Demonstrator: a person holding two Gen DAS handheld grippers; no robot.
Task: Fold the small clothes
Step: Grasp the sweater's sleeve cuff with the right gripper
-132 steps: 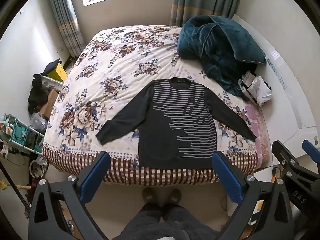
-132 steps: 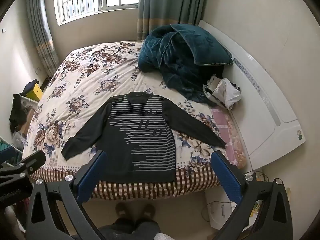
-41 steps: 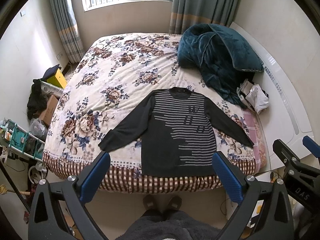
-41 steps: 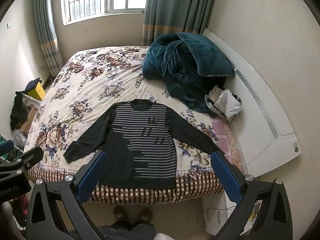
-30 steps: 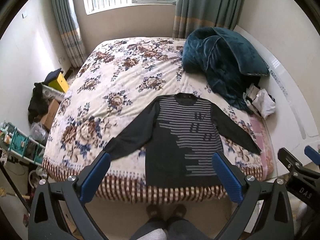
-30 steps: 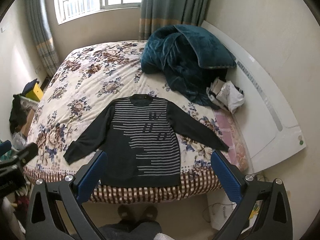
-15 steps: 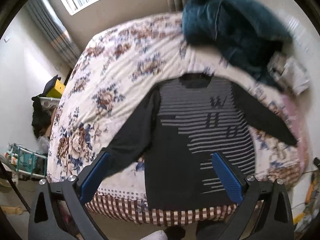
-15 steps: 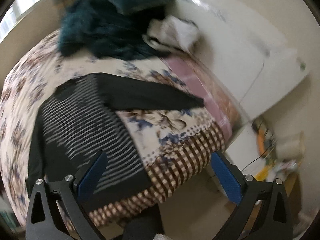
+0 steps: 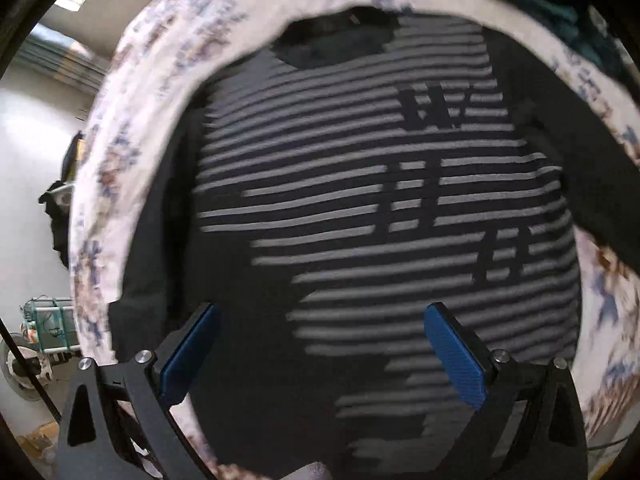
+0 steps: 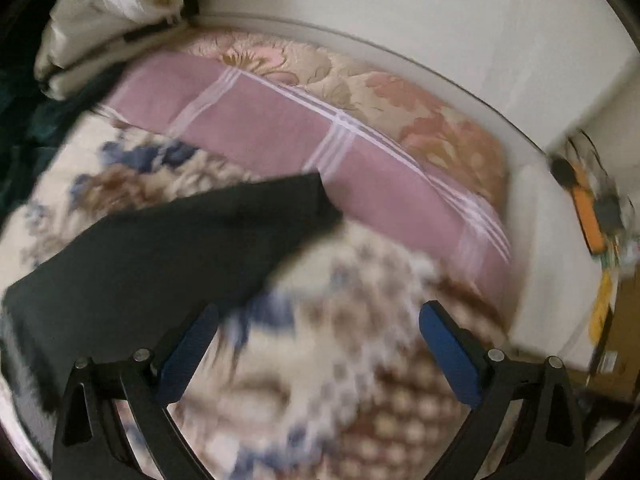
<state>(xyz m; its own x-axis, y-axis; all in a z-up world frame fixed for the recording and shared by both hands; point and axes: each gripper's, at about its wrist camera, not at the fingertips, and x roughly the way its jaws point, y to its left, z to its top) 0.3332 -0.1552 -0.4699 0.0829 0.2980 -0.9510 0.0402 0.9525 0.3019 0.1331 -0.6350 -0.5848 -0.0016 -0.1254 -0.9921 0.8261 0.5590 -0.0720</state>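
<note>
A dark sweater with grey stripes (image 9: pixel 360 208) lies flat, front up, on the floral bedspread (image 9: pixel 132 128). It fills the left wrist view. My left gripper (image 9: pixel 320 344) is open and empty, close above the sweater's lower body. In the right wrist view the sweater's dark right sleeve (image 10: pixel 168 248) lies across the bedspread, its cuff end (image 10: pixel 316 200) pointing to a pink sheet. My right gripper (image 10: pixel 318 344) is open and empty, low over the bedspread just beside the sleeve.
A pink striped sheet (image 10: pixel 280 136) and a floral mattress edge (image 10: pixel 420 120) run along the white headboard (image 10: pixel 440 32). A white bundle (image 10: pixel 112 12) and a teal blanket (image 10: pixel 24 128) lie up the bed. Clutter with an orange item (image 10: pixel 588 216) sits on the floor at right.
Both grippers have dropped fast from standing height toward the bed. The left closed in on the sweater's body; the right swung right, down to the right sleeve. Both stay open.
</note>
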